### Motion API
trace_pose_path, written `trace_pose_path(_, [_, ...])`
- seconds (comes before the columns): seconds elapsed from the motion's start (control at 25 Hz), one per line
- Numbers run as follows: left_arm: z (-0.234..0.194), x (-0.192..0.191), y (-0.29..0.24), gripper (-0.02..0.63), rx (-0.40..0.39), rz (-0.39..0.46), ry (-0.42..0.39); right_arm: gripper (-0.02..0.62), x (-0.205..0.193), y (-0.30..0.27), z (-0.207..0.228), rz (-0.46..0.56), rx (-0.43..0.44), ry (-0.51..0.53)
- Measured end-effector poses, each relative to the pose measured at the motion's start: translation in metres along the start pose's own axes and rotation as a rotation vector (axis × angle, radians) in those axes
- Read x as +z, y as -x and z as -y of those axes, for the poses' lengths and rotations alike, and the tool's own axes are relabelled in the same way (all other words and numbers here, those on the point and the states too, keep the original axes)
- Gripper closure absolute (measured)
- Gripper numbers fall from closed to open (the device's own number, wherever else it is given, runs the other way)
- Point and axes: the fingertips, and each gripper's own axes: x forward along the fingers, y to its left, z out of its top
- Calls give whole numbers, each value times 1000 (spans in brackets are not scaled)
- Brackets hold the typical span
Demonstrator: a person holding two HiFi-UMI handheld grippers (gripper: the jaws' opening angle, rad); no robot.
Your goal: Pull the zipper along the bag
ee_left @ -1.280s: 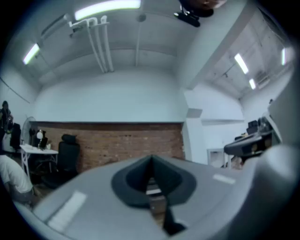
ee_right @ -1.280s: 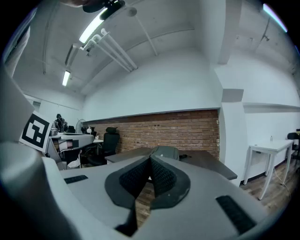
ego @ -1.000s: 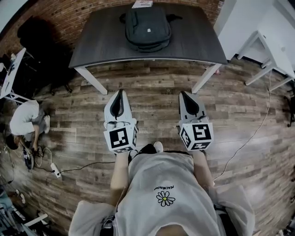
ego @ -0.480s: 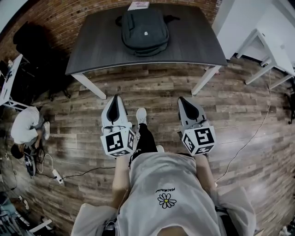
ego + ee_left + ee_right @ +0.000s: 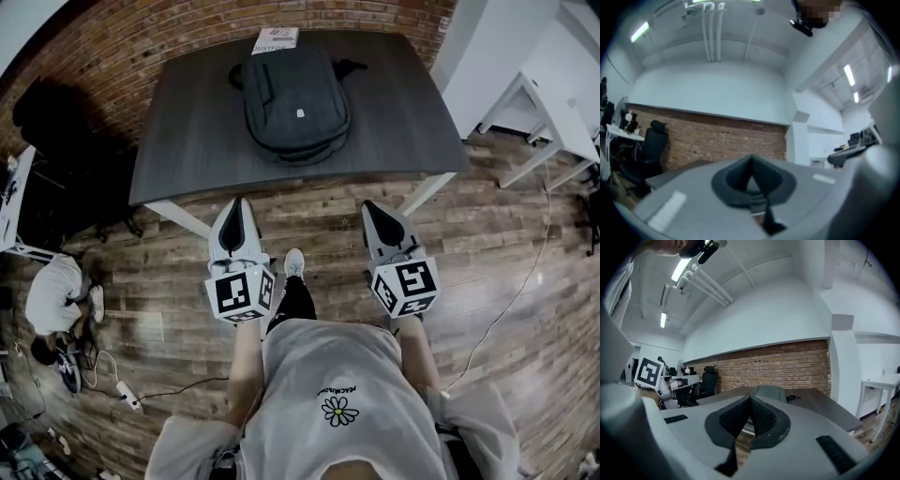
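Wood-plank floor (image 5: 328, 216) under everything, and I'm reading it left to right. Far left, a person (image 5: 52, 298) in a pale top crouches over some cables, well apart from my work. Next, my left tongs (image 5: 237, 204): closed, pads tip to tip, nothing between them, pointing level. Their own camera says the same, shut and empty.

Centre now: the dark tabletop (image 5: 183, 141) against the brick wall (image 5: 122, 47), and on it the dark grey bag (image 5: 295, 94), lying flat toward the far side with a white paper (image 5: 275, 39) just beyond its top end. That's the target, and neither pair is near it. Both hang over the floor, short of the tabletop's near edge.

Right tongs (image 5: 372, 206): closed and empty too, tipped slightly down, with the bag (image 5: 771, 392) showing just past the tips in their own view. Far right, a white table (image 5: 562, 84), not involved.

So I judge the step in hand is simply reaching the bag. To do it well, I'd square up to the near edge and open both pairs before going in. The zipper pull is too small to pick out from here, so I'd find it first. Then one pair pins the fabric close to the slider while the other pinches the tab. I'd draw along the line of the track, not upward, so the bag doesn't skid across the tabletop.
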Motion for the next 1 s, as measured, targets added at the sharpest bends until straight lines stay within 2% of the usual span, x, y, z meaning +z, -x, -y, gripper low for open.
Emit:
trace_pose_path(0.52, [-88,-10,-169,607,-130,-19,52,594,35,-194,22,-57,-48,29])
trace_pose_path(0.72, [-112,-18,-215,607,-143,-37,69,594,35,-240,33,-84,-68,30])
trace_pose_path(1.0, [-122,-33,-248,607,-147,-73,102,594,30,-279,43,-111,-49,1])
